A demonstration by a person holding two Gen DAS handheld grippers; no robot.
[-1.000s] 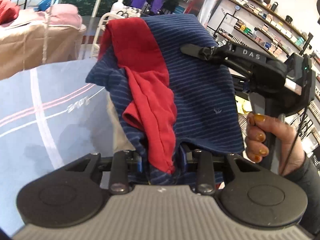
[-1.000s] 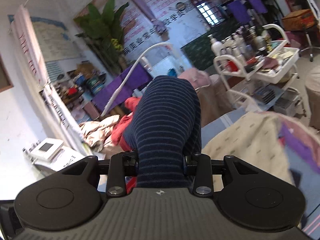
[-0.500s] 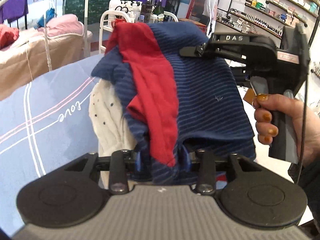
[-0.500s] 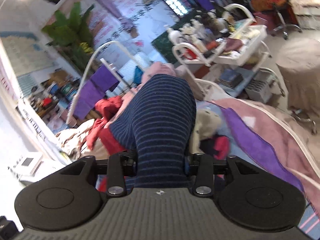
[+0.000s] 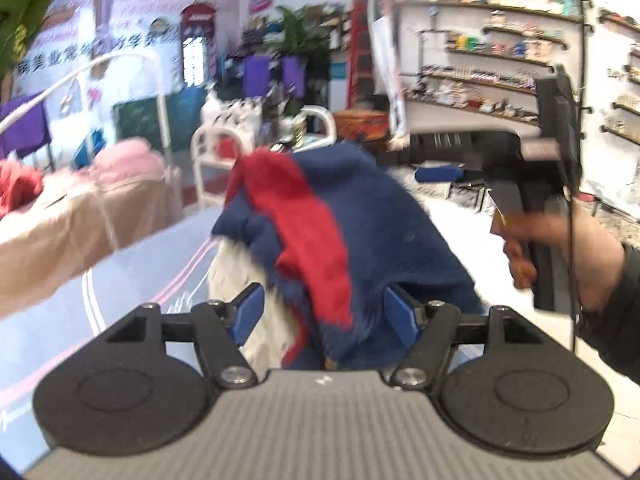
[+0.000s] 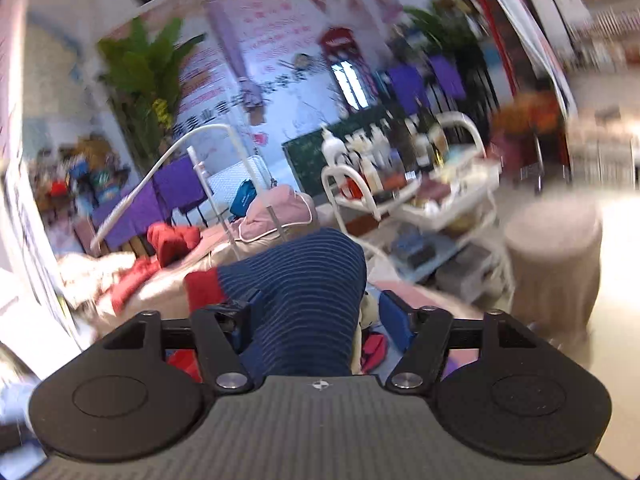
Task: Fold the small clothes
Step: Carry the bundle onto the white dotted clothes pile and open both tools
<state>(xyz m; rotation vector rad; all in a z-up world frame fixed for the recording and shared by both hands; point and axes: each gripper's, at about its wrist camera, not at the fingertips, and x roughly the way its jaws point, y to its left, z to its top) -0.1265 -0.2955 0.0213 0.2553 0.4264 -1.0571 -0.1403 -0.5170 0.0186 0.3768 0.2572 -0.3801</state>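
We see the navy striped garment (image 5: 384, 216) with its red panel (image 5: 308, 232) up in the air between our two tools; the pictures are blurred. The left gripper (image 5: 324, 310) has its blue pads (image 5: 250, 308) set wide apart, and the cloth hangs loosely between them without being pinched; the right gripper (image 6: 316, 316) is also spread wide, with the striped cloth (image 6: 304, 292) lying in the gap, and one pad may touch it, but we cannot tell for sure.

We judge that the garment is light, soft and limp; it will sag and slide easily, so it is better to take it at a hem or at a shoulder seam, where the cloth is thicker, and not in the loose middle.

Under the garment lies a white dotted cloth (image 5: 236, 276) on the pale blue sheet (image 5: 132, 272); this can be caught together by mistake. Farther away stand a white trolley with bottles (image 6: 404, 184), a bed with a pink cushion (image 5: 124, 168), and wall shelves (image 5: 492, 80); they are well apart and do not disturb us.
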